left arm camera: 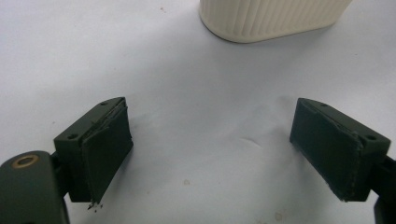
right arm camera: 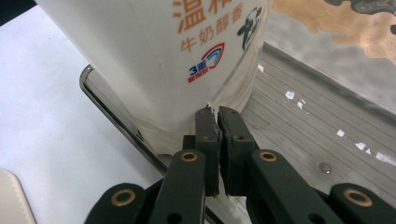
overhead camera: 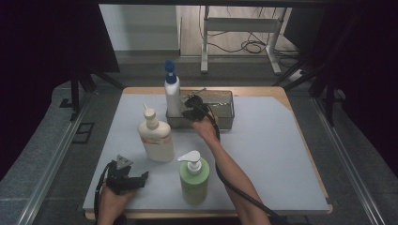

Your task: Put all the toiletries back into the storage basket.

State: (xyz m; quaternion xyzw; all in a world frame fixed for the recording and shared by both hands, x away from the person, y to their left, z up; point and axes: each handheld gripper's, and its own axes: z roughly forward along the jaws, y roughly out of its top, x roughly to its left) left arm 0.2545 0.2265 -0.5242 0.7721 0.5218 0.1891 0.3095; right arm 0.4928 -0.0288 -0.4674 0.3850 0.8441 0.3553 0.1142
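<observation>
Nearest the person, the left tool (overhead camera: 141, 177) rested low on the pale tabletop (overhead camera: 263, 154) with its jaws spread wide and nothing between them; in the left gripper view only bare surface lay between its pads (left arm camera: 105, 151), with the ribbed base of the cream bottle (left arm camera: 271, 18) a little ahead. Just to its right stood the green pump bottle (overhead camera: 194, 180), and behind that the cream bottle (overhead camera: 156, 138), both upright and apart from either tool. Farther back, the right tool (overhead camera: 191, 108) reached to the metal tray (overhead camera: 225, 110) at the far side of the tabletop, where the white bottle with the blue cap (overhead camera: 172, 96) stood upright in the tray's left end. In the right gripper view the jaws were drawn almost together, close against the lower wall of that white bottle (right arm camera: 154, 60) at the tray's rim (right arm camera: 116, 116), pinching nothing that could be made out. The step in hand looked like placing bottles into the tray, with the white one apparently already set down. The next move would probably call for backing the right tool away without tipping that bottle, then opening it toward the cream bottle or the green one.
</observation>
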